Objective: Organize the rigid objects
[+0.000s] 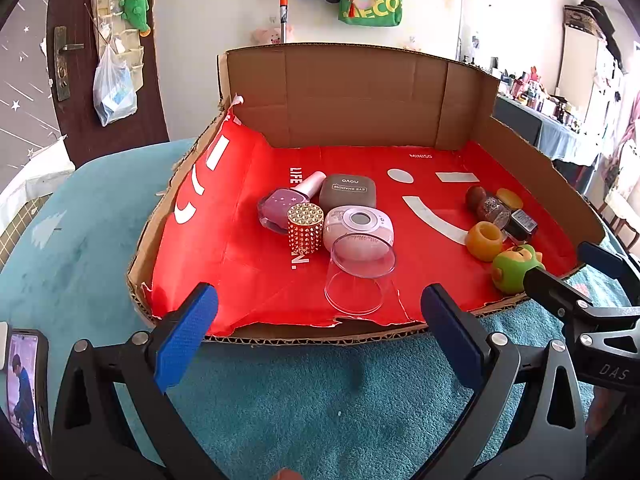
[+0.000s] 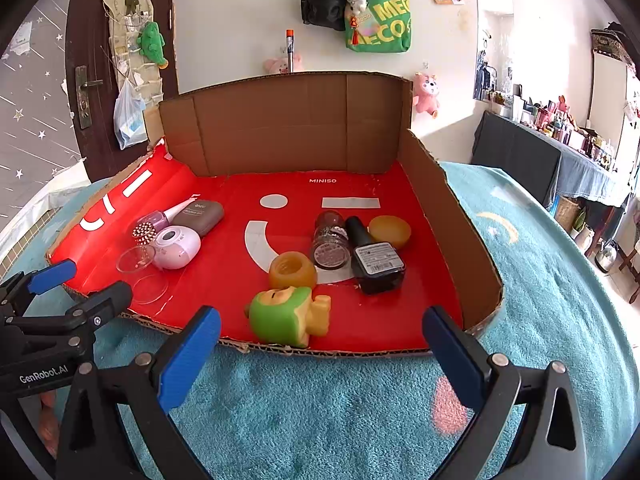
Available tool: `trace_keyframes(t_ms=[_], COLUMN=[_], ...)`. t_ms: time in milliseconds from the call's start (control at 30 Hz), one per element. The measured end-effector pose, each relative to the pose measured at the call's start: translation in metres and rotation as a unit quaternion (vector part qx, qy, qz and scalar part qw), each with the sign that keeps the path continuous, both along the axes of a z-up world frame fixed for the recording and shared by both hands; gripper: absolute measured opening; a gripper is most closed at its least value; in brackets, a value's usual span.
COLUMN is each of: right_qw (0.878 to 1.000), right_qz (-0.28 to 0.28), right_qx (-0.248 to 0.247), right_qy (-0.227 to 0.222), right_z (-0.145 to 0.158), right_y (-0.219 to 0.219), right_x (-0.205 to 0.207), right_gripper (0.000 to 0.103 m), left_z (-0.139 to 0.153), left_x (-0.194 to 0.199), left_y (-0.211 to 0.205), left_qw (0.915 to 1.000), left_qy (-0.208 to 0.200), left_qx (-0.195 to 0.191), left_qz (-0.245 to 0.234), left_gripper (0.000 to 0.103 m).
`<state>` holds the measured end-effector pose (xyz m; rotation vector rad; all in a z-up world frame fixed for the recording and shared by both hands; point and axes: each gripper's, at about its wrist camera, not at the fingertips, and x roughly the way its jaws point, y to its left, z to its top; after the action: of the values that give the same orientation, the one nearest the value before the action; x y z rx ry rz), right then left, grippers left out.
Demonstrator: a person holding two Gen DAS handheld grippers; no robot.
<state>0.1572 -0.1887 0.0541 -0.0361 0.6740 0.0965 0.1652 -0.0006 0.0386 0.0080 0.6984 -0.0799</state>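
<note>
Your left gripper (image 1: 318,332) hangs over the teal rug (image 1: 280,400) at the near edge of the tray (image 1: 360,92), jaws spread wide and holding nothing. Your right gripper (image 2: 322,344) sits beside it, also just short of the tray's near edge, jaws spread and empty.

Just past your left jaws lies a clear cup (image 1: 358,278) on its side, mouth toward you. Its base touches the pink case (image 1: 358,226). The gold studded cap (image 1: 305,229) stands upright just left of that case. Behind the cap lies the purple polish (image 1: 286,206) with its white cap pointing away, and beside it the brown compact (image 1: 348,193).

In front of your right jaws the green toy (image 2: 286,314) lies tipped at the tray's near edge. Just behind it sits the orange ring (image 2: 292,270). Farther back the glitter bottle (image 2: 330,244) and black bottle (image 2: 374,262) lie side by side, touching, with the orange lid (image 2: 390,231) behind the black one
</note>
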Motion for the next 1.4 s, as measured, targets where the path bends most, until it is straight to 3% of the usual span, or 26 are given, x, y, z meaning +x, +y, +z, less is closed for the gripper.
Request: trace_keyframes(t_ms=[467, 600, 767, 933, 1400], right_qw=[1.000, 1.000, 1.000, 1.000, 0.999], right_qz=[0.000, 0.000, 0.005, 0.013, 0.007], right_qx=[0.002, 0.005, 0.011, 0.011, -0.004], right_qy=[0.000, -0.016, -0.029, -0.009, 0.047], right_z=[0.002, 0.009, 0.023, 0.019, -0.021], right_y=[0.000, -0.003, -0.009, -0.013, -0.021], right_x=[0.000, -0.008, -0.025, -0.043, -0.058], right_gripper=[0.103, 0.103, 0.103, 0.103, 0.103], left_z=[0.003, 0.014, 0.023, 0.017, -0.020], left_x=[-0.001, -0.014, -0.035, -0.057, -0.072], left_y=[-0.005, -0.012, -0.014, -0.021, -0.024], left_qw=[0.9999, 0.9989, 0.9986, 0.9981, 0.9985], left_qy=[-0.005, -0.025, -0.033, -0.019, 0.038], left_qx=[0.015, 0.038, 0.036, 0.046, 0.008], left_qz=[0.000, -0.005, -0.022, -0.037, -0.037], left_gripper=[0.103, 0.103, 0.103, 0.103, 0.103])
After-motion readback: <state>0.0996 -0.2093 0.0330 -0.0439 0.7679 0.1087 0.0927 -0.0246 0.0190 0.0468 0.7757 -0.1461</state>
